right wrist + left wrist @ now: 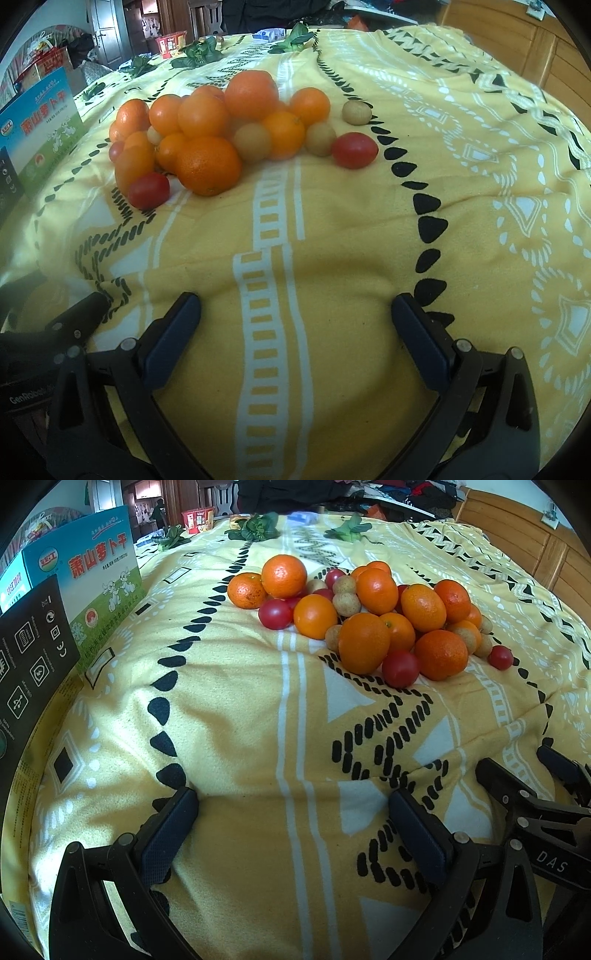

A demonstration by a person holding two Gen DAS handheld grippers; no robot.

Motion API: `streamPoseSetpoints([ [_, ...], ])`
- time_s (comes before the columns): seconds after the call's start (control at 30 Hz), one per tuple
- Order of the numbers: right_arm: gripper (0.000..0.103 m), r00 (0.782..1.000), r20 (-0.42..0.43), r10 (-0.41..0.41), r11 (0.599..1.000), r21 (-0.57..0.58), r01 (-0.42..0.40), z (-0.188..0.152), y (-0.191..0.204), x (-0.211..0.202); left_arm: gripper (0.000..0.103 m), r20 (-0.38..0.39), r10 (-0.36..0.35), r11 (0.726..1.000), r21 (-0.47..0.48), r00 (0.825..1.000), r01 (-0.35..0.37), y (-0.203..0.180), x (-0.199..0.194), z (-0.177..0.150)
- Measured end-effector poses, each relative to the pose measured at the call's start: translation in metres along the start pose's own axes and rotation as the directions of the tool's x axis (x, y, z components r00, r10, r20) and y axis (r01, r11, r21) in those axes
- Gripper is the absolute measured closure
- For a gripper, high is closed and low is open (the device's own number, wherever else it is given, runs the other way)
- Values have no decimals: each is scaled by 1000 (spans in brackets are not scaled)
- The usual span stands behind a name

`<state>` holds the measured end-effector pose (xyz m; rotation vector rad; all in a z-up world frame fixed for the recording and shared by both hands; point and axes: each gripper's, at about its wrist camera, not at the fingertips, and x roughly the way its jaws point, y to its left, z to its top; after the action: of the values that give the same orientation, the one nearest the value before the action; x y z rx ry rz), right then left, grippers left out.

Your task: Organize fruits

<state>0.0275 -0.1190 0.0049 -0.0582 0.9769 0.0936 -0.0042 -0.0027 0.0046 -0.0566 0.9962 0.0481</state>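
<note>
Left gripper (293, 805) and right gripper (295, 310): jaws wide apart, empty, low over yellow patterned blanket (229, 716), well short of piled oranges (364, 642), cherry tomatoes (400, 668), longans (346, 604).

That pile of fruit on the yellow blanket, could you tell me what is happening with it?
Nothing has been picked up yet. A person holds two grippers low over the blanket, and both the left gripper and the right gripper are open and empty, short of the pile. The oranges, small red tomatoes and little tan fruits lie mixed in one heap, unsorted.
</note>
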Motion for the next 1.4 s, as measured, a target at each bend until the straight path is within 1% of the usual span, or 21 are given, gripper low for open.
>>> streamPoseSetpoints([
  [0.1, 0, 1000, -1, 0, 1000, 0, 0, 0, 0, 0, 0, 41, 11, 1000, -3, 999, -11, -1, -2, -6],
  [1.4, 0, 1000, -1, 0, 1000, 0, 0, 0, 1, 0, 0, 37, 8, 1000, -5, 999, -8, 0, -2, -5],
])
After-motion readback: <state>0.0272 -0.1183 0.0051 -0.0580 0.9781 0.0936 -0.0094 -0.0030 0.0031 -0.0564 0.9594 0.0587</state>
